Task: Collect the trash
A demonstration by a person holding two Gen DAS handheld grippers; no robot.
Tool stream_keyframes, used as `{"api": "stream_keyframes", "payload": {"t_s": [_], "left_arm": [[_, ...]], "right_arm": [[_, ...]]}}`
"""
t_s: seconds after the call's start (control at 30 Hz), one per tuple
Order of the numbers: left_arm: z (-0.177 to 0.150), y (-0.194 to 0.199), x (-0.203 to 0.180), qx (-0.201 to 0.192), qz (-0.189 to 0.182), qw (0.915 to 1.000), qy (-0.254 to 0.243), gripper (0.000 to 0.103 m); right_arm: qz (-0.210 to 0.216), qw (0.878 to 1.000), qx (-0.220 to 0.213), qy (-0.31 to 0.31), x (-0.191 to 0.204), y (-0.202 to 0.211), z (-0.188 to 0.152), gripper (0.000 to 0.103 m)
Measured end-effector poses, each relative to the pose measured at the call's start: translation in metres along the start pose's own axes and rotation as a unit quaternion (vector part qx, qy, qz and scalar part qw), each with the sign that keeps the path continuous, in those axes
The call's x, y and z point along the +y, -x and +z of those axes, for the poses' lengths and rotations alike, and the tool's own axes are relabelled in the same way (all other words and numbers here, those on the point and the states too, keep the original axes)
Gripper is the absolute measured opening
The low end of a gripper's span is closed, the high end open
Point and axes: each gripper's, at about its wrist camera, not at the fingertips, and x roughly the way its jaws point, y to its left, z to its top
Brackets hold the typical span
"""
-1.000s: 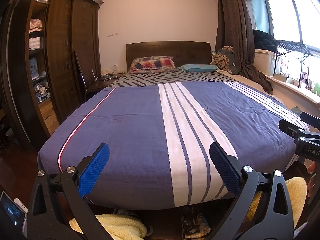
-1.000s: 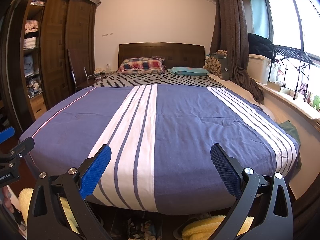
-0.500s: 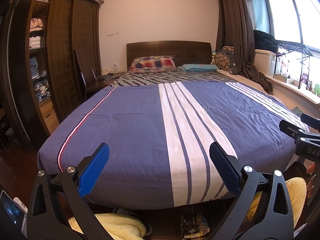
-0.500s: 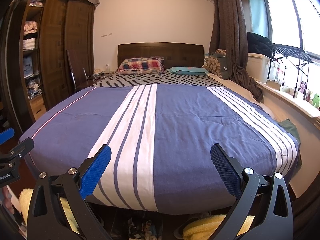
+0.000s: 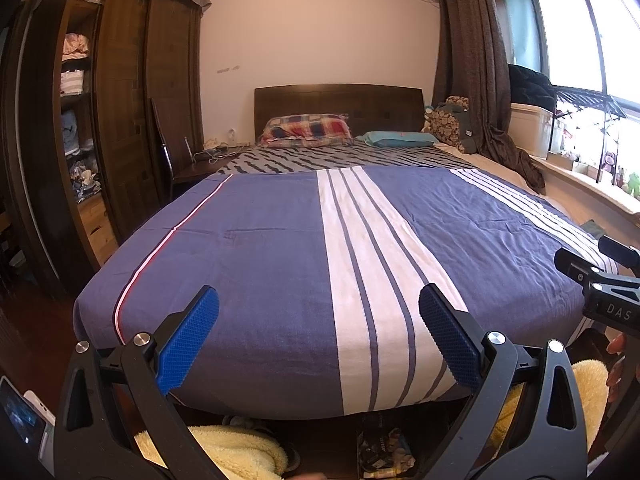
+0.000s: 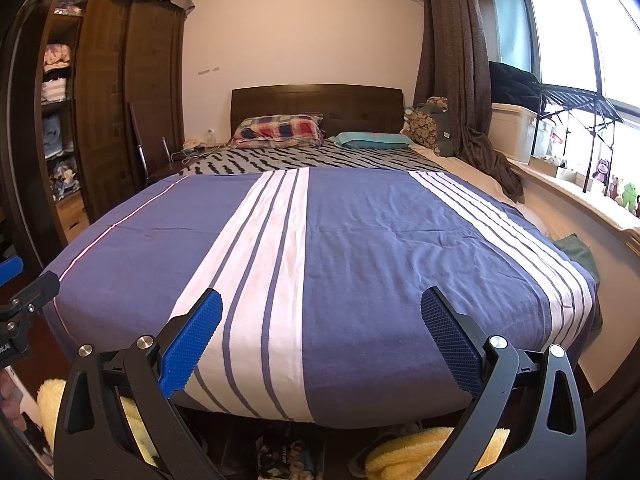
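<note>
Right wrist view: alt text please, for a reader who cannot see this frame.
The open, empty right gripper points across a made bed with a blue, white-striped cover, held above its foot end. A plaid pillow lies at the dark headboard; wardrobe left, curtained window right. The left gripper edges in at far left.

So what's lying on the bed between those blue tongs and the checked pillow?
Only the striped blue cover and a zebra-patterned sheet before the checked pillow; both views show it.

A bed (image 5: 280, 248) under a blue, white-striped cover fills the room. A dark wooden wardrobe (image 5: 132, 120) stands left; daylight enters the window (image 6: 580, 40) at right.
</note>
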Motion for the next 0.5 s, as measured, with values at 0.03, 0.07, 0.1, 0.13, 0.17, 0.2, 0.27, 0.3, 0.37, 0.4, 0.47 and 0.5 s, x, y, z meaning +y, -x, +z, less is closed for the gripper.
{"api": "stream_keyframes", "payload": {"t_s": [0.03,0.07,0.1,0.13,0.17,0.2,0.27,0.3,0.37,0.4,0.47,0.5], "left_arm": [[0.0001,0.0001,0.0005,-0.002,0.004,1.0,-0.001,0.095],[0.0,0.0,0.0001,-0.003,0.006,1.0,-0.003,0.095],[-0.0002,-0.0001,-0.0005,-0.004,0.006,1.0,-0.006,0.095],[-0.0002,0.0001,-0.0016,-0.004,0.005,1.0,-0.007,0.095],[-0.0004,0.0002,-0.0026,-0.004,0.003,1.0,-0.007,0.095],[-0.0006,0.0003,-0.0032,-0.004,0.001,1.0,-0.008,0.094],[-0.0005,-0.0001,-0.0044,-0.003,0.0,0.9999,-0.01,0.095],[-0.0002,0.0,-0.0047,-0.003,-0.001,0.9999,-0.01,0.095],[0.0008,-0.0014,-0.003,0.003,-0.004,1.0,-0.003,0.095],[0.0012,-0.0019,-0.0022,0.005,-0.004,1.0,0.0,0.095],[0.0012,-0.0024,-0.0008,0.006,-0.002,1.0,0.0,0.095],[0.0013,-0.0025,-0.0006,0.007,-0.001,1.0,0.0,0.095]], "right_arm": [[0.0,1.0,0.0,0.0,-0.0001,0.0,0.0,0.1],[0.001,1.0,0.0,0.0,-0.0001,-0.0001,-0.0001,0.1],[0.001,1.0,0.001,-0.001,-0.0005,0.0,-0.0001,0.1],[0.0,1.0,0.001,-0.001,-0.0005,0.0,-0.0001,0.1],[0.0,1.0,0.001,-0.001,-0.0012,-0.0001,-0.0004,0.1],[0.0,1.0,0.001,-0.002,-0.0018,0.0,-0.0007,0.1],[0.0,1.0,0.001,-0.002,-0.0022,-0.0005,-0.0008,0.1],[0.0,1.0,0.001,-0.002,-0.0023,-0.0006,-0.0007,0.1],[-0.001,1.0,0.001,-0.003,-0.0026,-0.0008,-0.0007,0.1],[-0.001,1.0,0.001,-0.003,-0.003,-0.0014,-0.0006,0.1],[-0.001,1.0,0.0,-0.004,-0.0033,-0.002,-0.0009,0.1],[-0.001,1.0,0.001,-0.004,-0.0033,-0.002,-0.0008,0.1]]}}
